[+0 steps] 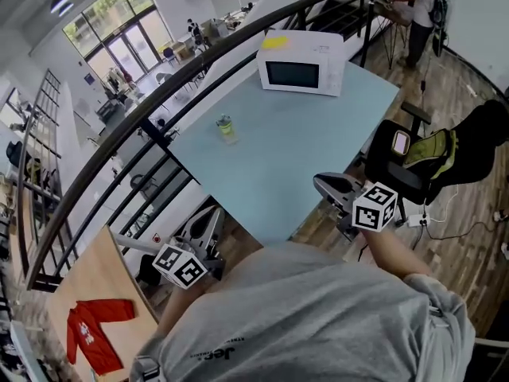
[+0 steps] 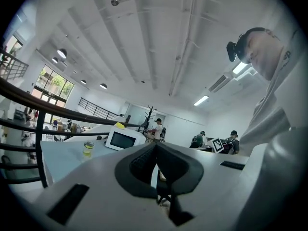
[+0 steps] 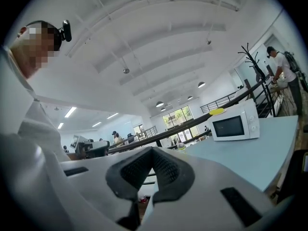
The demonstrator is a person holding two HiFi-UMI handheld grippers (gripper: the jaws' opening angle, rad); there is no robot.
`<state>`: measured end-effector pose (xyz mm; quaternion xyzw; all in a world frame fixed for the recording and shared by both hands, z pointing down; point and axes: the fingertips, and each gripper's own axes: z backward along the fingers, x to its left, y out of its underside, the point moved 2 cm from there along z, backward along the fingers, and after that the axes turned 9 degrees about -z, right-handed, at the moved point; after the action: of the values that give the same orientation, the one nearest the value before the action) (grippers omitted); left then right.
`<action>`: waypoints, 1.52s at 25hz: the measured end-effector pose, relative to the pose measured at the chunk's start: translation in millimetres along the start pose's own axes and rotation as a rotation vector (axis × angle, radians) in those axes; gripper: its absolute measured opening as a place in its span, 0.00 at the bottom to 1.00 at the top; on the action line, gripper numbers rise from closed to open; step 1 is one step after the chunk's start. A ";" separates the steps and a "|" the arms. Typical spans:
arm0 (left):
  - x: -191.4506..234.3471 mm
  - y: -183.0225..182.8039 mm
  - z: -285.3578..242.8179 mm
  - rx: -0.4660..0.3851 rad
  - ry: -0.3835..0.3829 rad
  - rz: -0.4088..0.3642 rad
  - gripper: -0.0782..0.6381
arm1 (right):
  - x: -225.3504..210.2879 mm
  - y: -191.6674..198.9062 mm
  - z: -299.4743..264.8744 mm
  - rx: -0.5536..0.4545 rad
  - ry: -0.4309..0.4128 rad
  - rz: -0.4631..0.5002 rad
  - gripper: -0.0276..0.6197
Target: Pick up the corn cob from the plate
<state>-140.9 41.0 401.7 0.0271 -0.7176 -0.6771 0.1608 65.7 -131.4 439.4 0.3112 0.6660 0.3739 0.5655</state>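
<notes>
L gripper (image 2: 155, 147): jaws closed tip to tip, nothing btwn them. Its pads (image 2: 141, 163) are dark ribbed rubber set in a smooth pale-grey moulded shell. R gripper (image 3: 152, 150): same build, jaws together too, empty; its pads (image 3: 166, 168) show a fine cross-hatched grip texture. Both are held low by the person's torso, short of the near edge of the table (image 1: 318, 134), each w/ a white cube printed w/ black square markers at its back

Table top is a smooth matt pale-blue slab w/ straight edges. At its far end sits a boxy white microwave (image 1: 301, 64) w/ a dark glass door & rounded corners. On its roof lies a flat yellow thing (image 1: 274, 42), rounded in outline, too small to tell if it's the plate, the corn cob or neither; where the cob is, can't tell. Near the table's left edge, well apart from the microwave, stands a small clear jar (image 1: 226, 127): cylindrical, green lid, yellowish inside

Left of the table runs a dark curved metal railing (image 1: 119, 146) w/ thin bars. Lower left, a light wood board (image 1: 95, 281) w/ a red cloth garment (image 1: 94, 331) flat on it. Right of the table, a black office chair (image 1: 413, 183) carries a yellow-green bag (image 1: 429, 151), over a wood-plank floor (image 1: 465, 285)
</notes>
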 end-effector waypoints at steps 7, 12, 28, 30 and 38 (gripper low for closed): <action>-10.6 -4.6 -85.3 0.046 -0.001 -0.025 0.13 | -74.4 -31.2 23.7 -0.038 0.006 -0.017 0.07; -10.5 -10.7 -124.8 0.074 0.024 -0.032 0.13 | -99.3 -39.2 34.0 -0.065 0.019 -0.017 0.07; 52.9 -9.2 -194.5 0.157 0.207 -0.052 0.13 | -148.8 -33.8 6.3 -0.119 0.194 -0.068 0.07; 77.9 -2.8 -203.4 0.164 0.253 -0.046 0.13 | -153.4 -30.1 -15.2 -0.110 0.240 -0.072 0.07; 189.9 11.3 -244.0 0.178 0.431 -0.058 0.13 | -166.2 -21.7 -125.8 -0.076 0.404 -0.099 0.07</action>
<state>-253.4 -241.8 457.2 0.2058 -0.7227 -0.5939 0.2874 -30.5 -300.3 517.7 0.1752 0.7658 0.4252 0.4496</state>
